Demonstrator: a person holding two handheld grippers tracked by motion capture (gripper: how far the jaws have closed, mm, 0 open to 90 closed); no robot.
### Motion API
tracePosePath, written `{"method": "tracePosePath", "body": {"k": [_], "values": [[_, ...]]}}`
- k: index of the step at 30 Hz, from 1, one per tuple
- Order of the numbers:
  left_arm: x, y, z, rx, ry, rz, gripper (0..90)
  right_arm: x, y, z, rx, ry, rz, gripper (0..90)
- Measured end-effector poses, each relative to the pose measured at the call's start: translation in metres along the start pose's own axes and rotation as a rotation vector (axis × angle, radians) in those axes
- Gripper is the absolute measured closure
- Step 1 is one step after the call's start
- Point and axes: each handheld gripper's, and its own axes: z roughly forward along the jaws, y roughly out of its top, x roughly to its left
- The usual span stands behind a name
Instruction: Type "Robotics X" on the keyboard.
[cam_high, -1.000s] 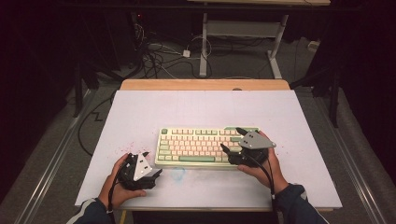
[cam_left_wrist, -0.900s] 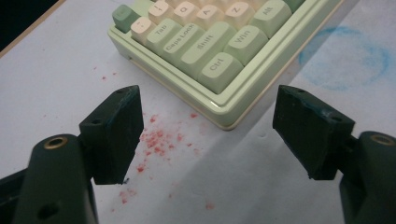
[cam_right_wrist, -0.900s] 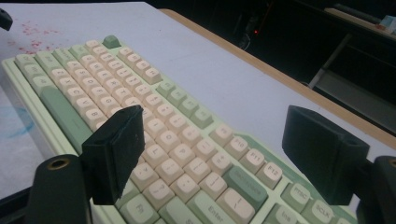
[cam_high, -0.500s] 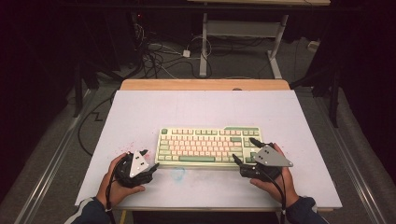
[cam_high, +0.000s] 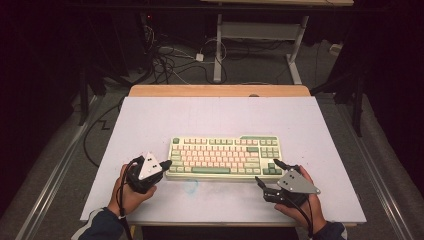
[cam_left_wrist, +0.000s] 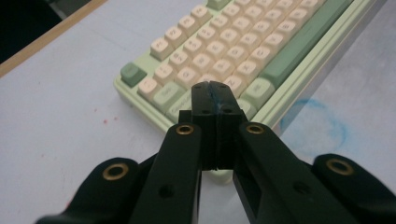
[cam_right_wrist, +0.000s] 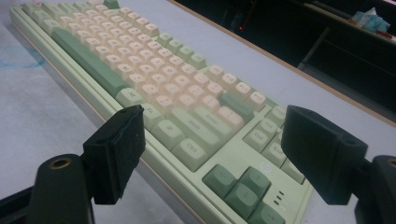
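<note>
Dark floor and tangled cables lie beyond the matte white tabletop, whose wooden far edge shows in the upper middle of the high view. At centre I see the keyboard, a pale green slab with cream and sage keycaps. My left gripper, lower left, has just been closing; its black jaws meet with nothing between, at the keyboard's corner. My right gripper, lower right, stands wide open before the arrow keys.
</note>
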Motion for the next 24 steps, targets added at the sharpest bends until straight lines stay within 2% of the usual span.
{"method": "tracePosePath", "body": {"k": [4, 8, 14, 19, 24], "values": [[-0.004, 0.007, 0.012, 0.010, -0.017, -0.006, 87.4, 0.004, -0.004, -0.002, -0.004, -0.001, -0.002, 22.4], [-0.011, 0.010, 0.024, 0.033, -0.030, 0.007, 86.9, 0.007, -0.004, 0.000, 0.000, 0.001, -0.012, 22.4], [-0.026, 0.009, 0.047, 0.080, -0.057, 0.025, 86.3, 0.006, -0.007, 0.004, 0.016, 0.005, -0.018, 22.5], [-0.038, 0.006, 0.063, 0.091, -0.087, 0.051, 86.1, 0.007, -0.006, 0.005, 0.022, 0.008, -0.023, 22.5], [-0.047, 0.003, 0.077, 0.107, -0.109, 0.052, 86.1, 0.010, -0.007, 0.007, 0.028, 0.019, -0.040, 22.5]]}}
